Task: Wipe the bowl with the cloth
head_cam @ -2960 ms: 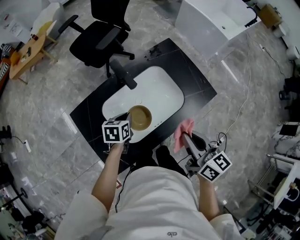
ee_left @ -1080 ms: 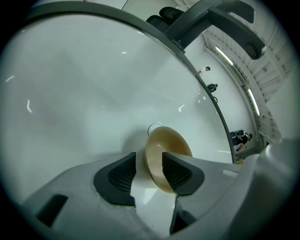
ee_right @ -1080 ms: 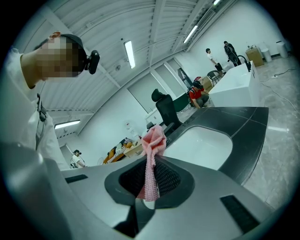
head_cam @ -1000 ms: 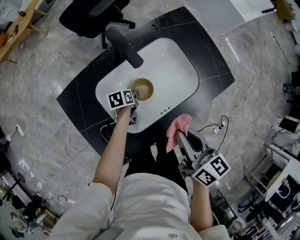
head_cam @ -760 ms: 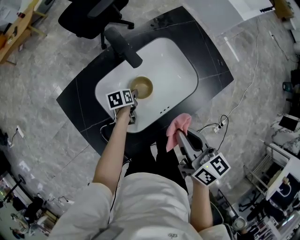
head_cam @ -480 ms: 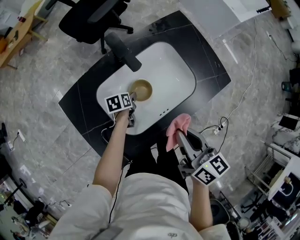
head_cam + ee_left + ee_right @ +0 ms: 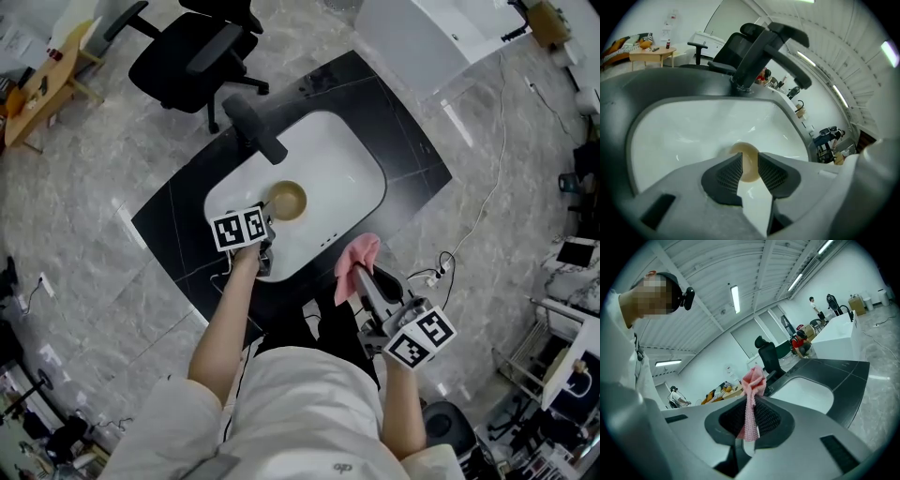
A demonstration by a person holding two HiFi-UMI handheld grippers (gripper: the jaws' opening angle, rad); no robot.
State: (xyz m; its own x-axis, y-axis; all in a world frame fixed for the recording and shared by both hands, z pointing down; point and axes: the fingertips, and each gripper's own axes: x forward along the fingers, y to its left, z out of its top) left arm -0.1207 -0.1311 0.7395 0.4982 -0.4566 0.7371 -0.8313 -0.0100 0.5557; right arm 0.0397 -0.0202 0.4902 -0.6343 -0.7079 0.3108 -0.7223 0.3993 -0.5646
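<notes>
Bowl [image 7: 287, 200] sits loose in the sink [image 7: 361, 155], toward its left end. Left gripper [image 7: 750, 161] is half spread; its jaws have just been closing, with nothing between them. Right gripper [image 7: 751, 404] pinches the cloth [image 7: 753, 379] off the worktop's [image 7: 417, 164] front edge. Risks: the unheld bowl could skid or tip when wiped, and the thin pinch could drop the cloth.

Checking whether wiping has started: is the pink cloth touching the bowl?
Apart. Head view: the cloth, held in the right gripper, is outside the sink; the bowl sits inside it.
</notes>
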